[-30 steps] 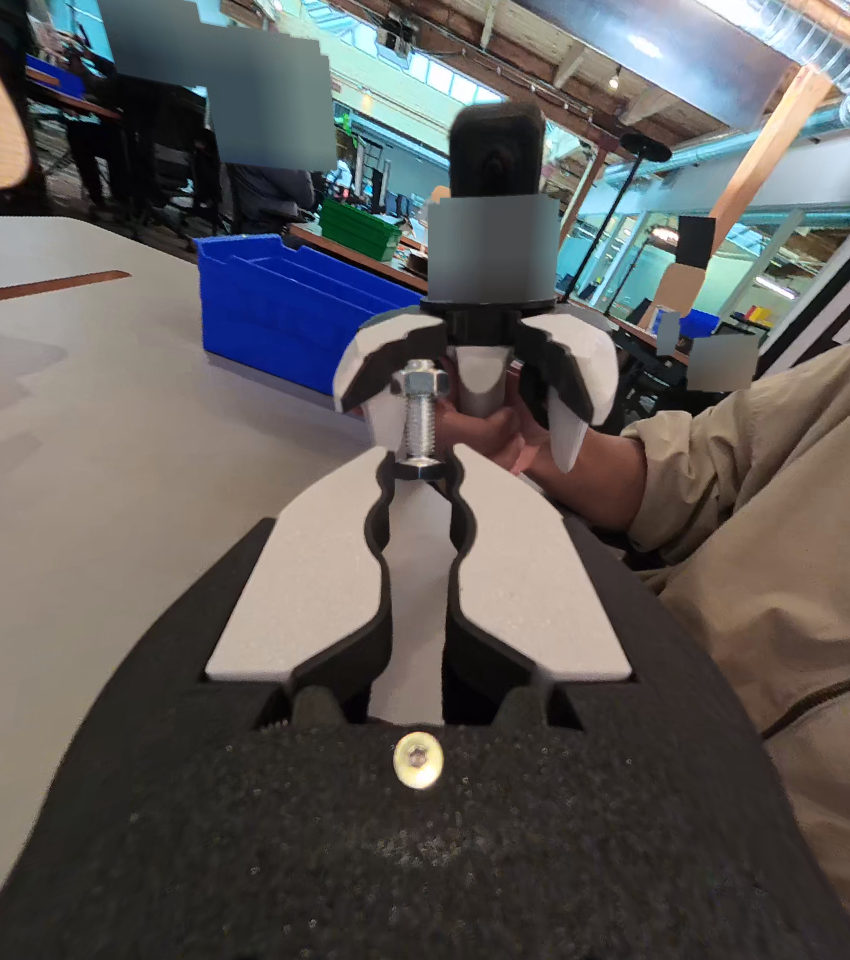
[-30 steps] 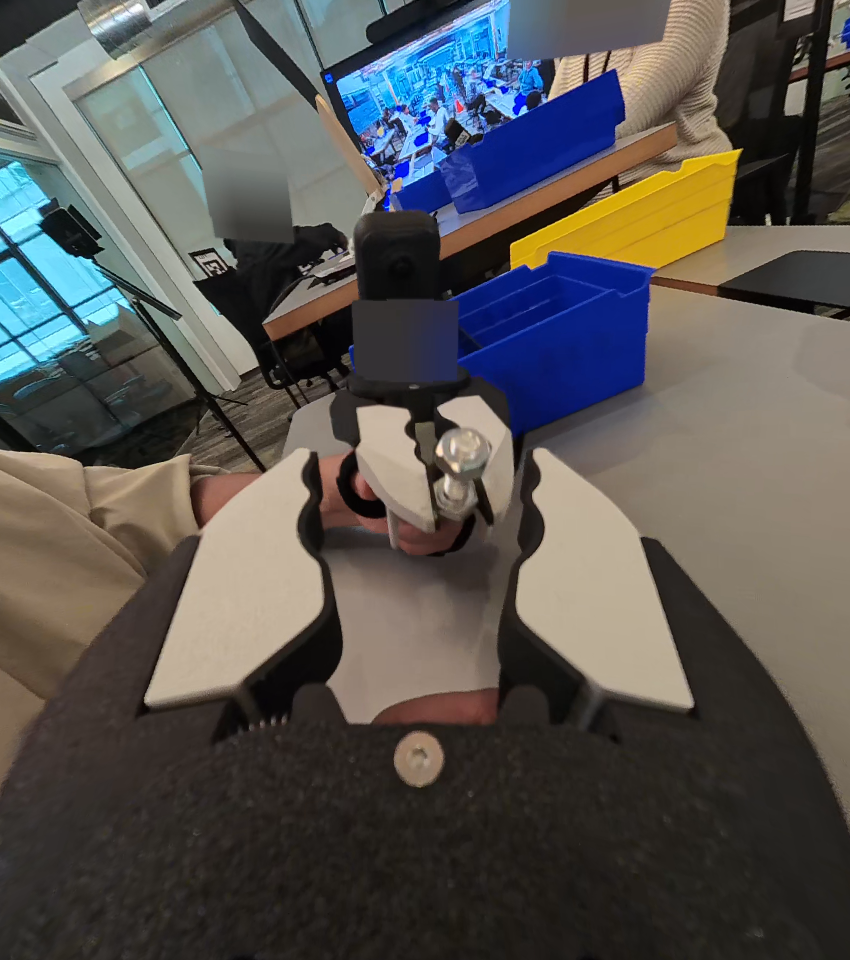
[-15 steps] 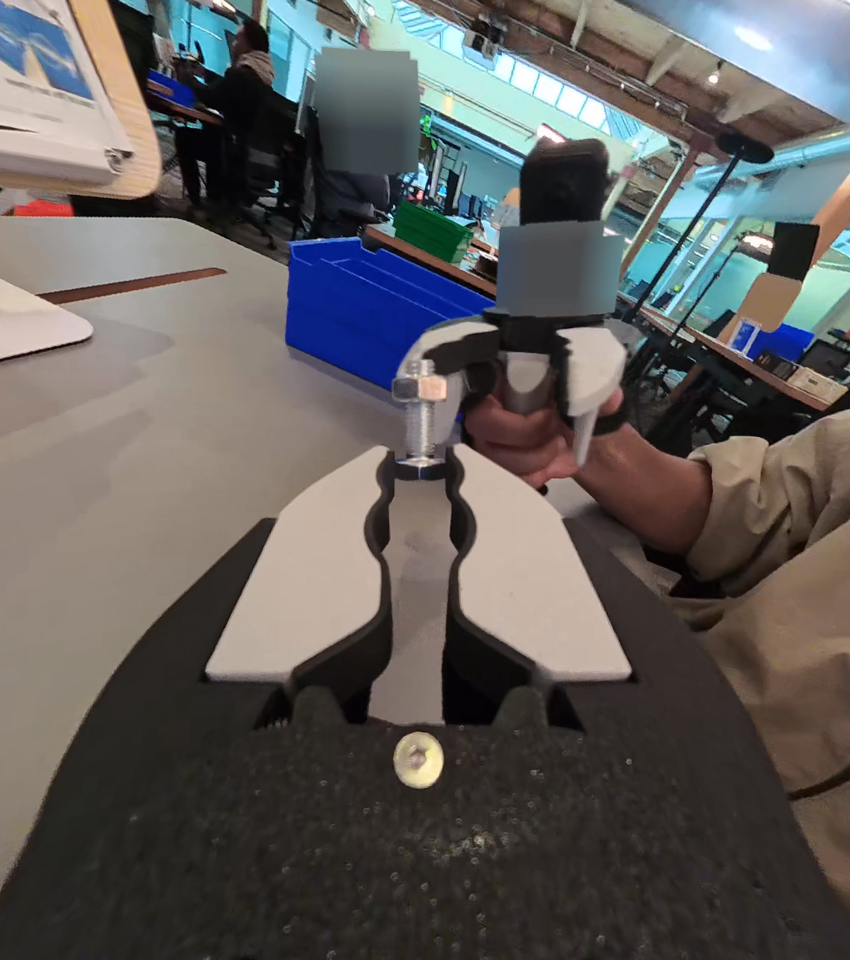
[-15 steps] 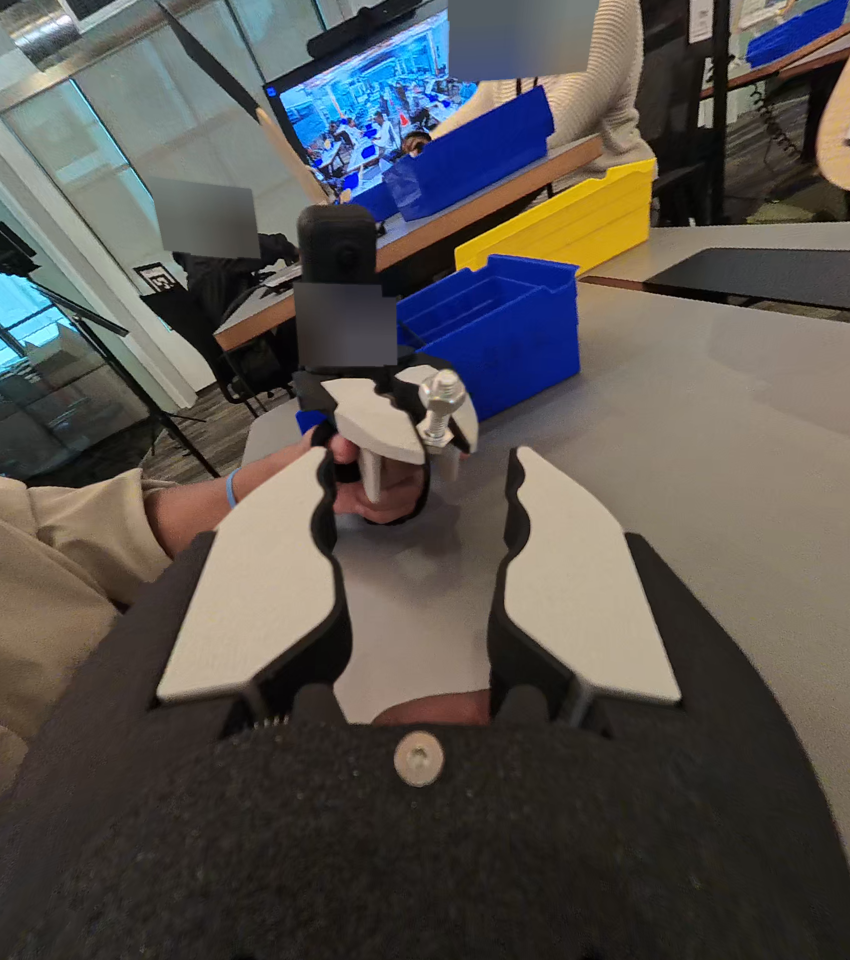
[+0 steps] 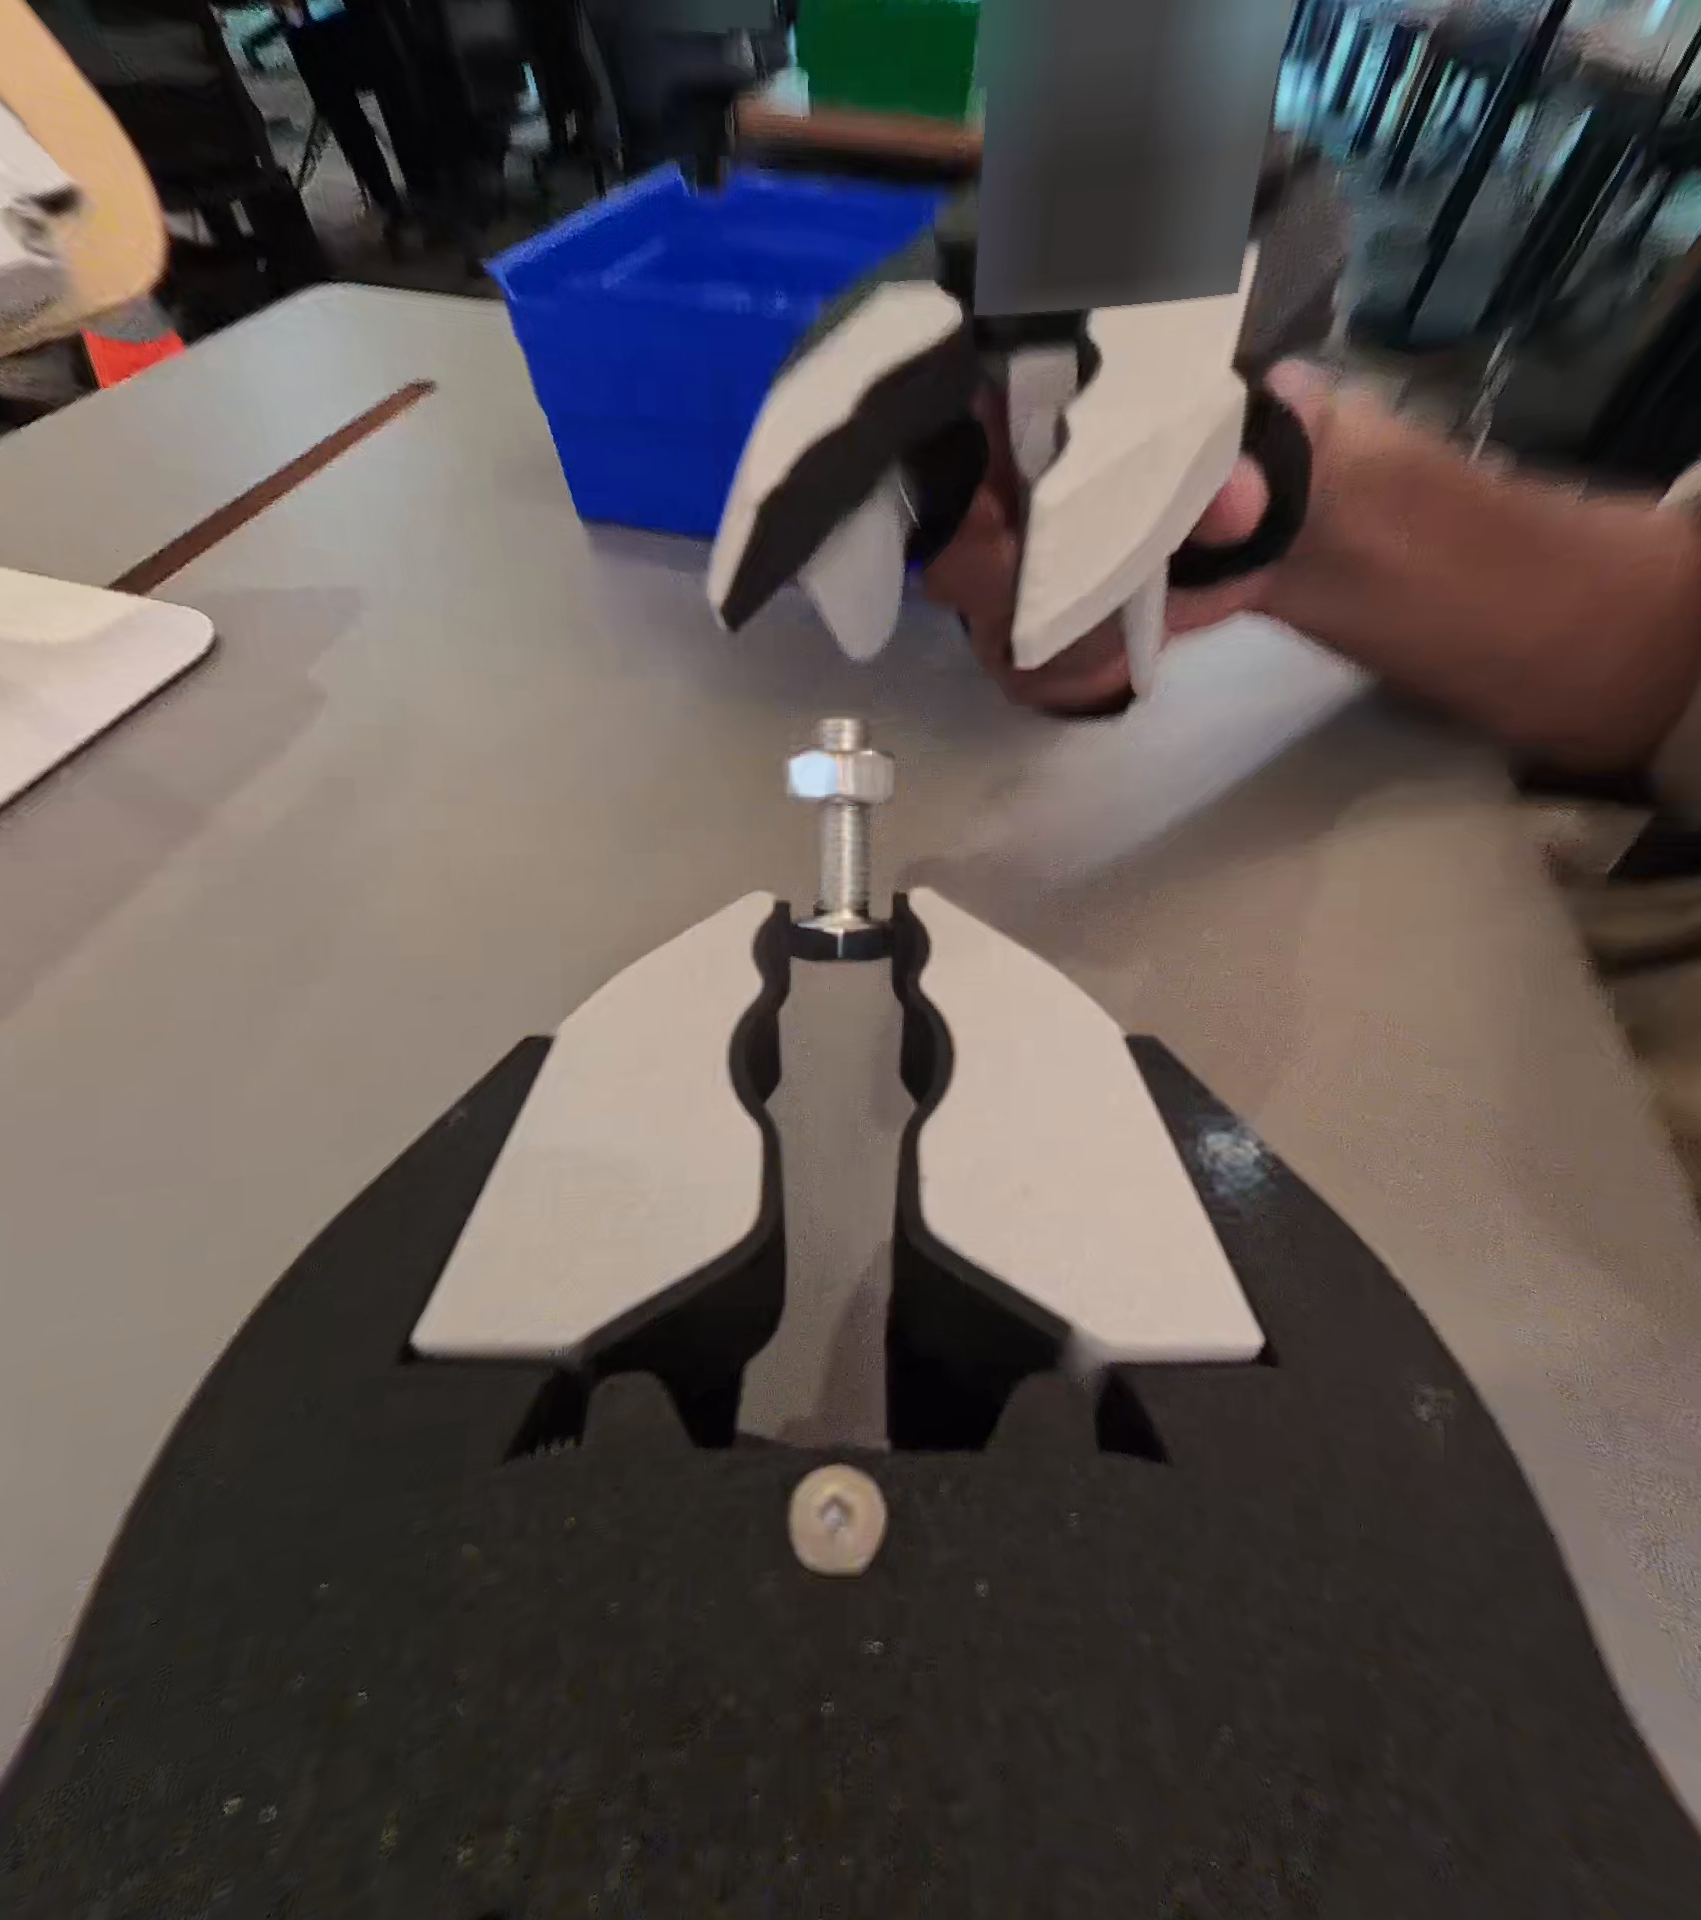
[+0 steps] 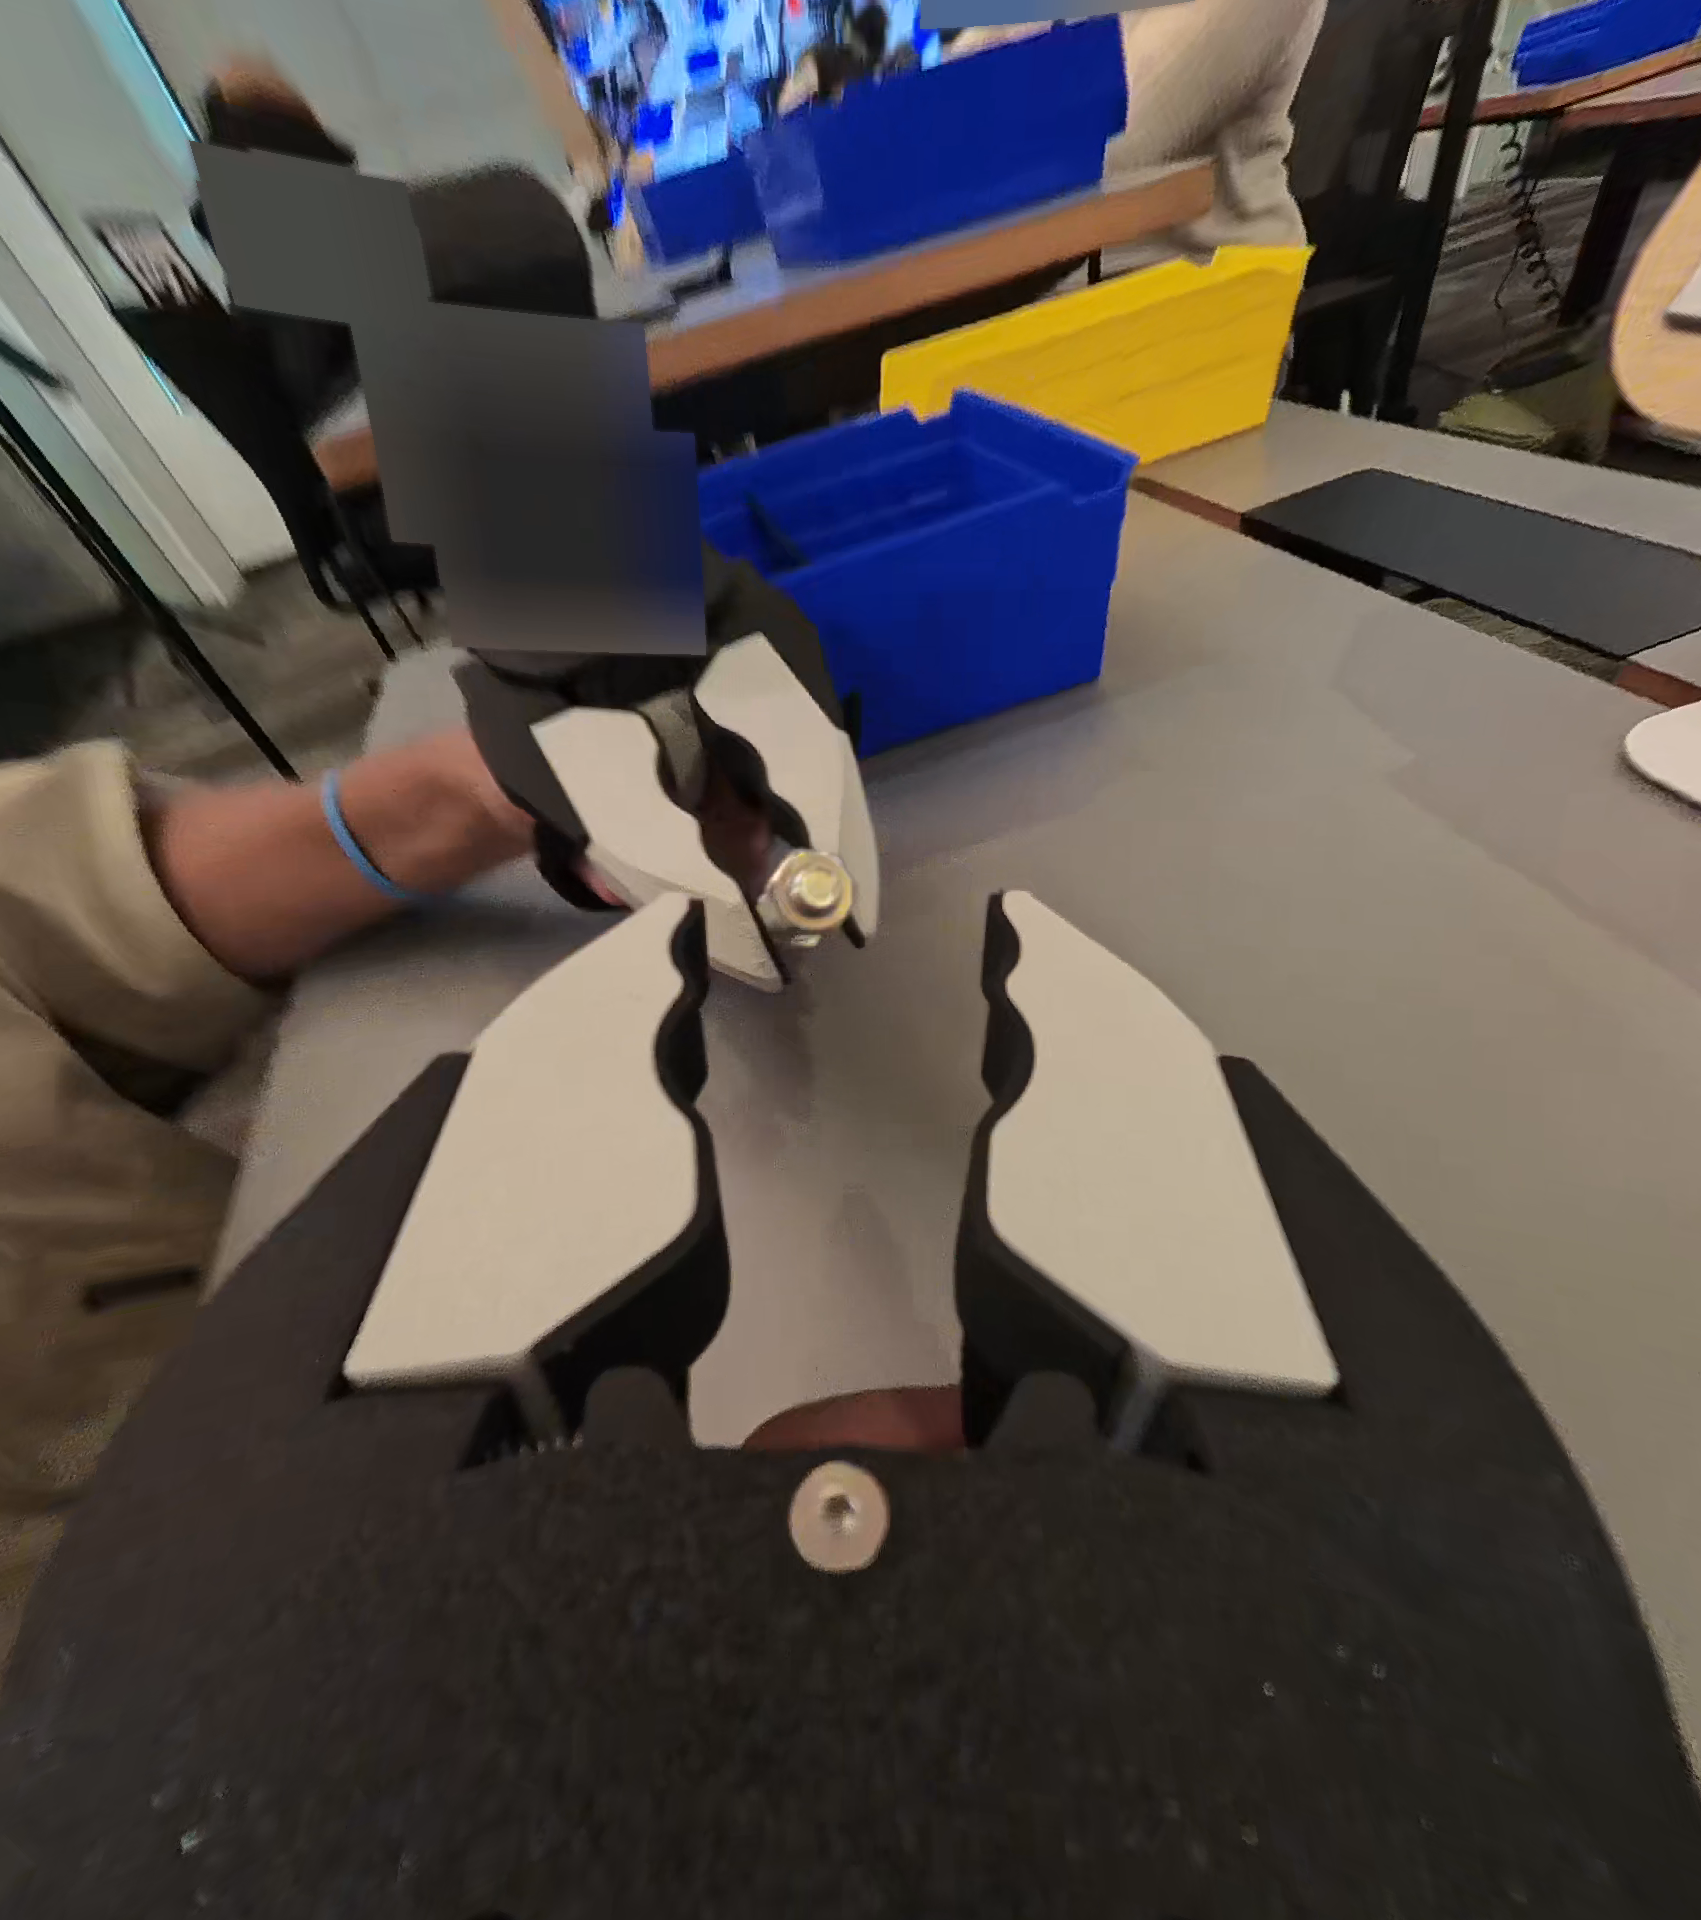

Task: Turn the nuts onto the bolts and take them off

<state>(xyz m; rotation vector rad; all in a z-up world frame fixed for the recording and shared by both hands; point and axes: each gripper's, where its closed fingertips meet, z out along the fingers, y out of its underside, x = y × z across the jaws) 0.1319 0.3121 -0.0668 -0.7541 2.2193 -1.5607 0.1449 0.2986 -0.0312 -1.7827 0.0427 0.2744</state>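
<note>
My left gripper is shut on the hex head of a silver bolt, which stands upright between its tips. A silver nut sits on the thread near the bolt's top end. My right gripper is open and empty; in the left wrist view it hangs tips down beyond and above the bolt, apart from it. In the right wrist view the left gripper holds the bolt and nut just ahead of my right fingertips, pointing towards the camera.
A blue bin stands on the grey table behind the grippers; it also shows in the right wrist view. A yellow bin lies beyond. A white base sits at the left. A beige sleeve lies nearby. The left gripper's tips are roughly 5 centimeters from the right gripper's. Left tips and right tips are each some 35 centimeters from the white base.
Both grippers have tilted down towards the table. The right gripper has drawn up and back from the bolt's nut end. The left gripper still holds the bolt.
</note>
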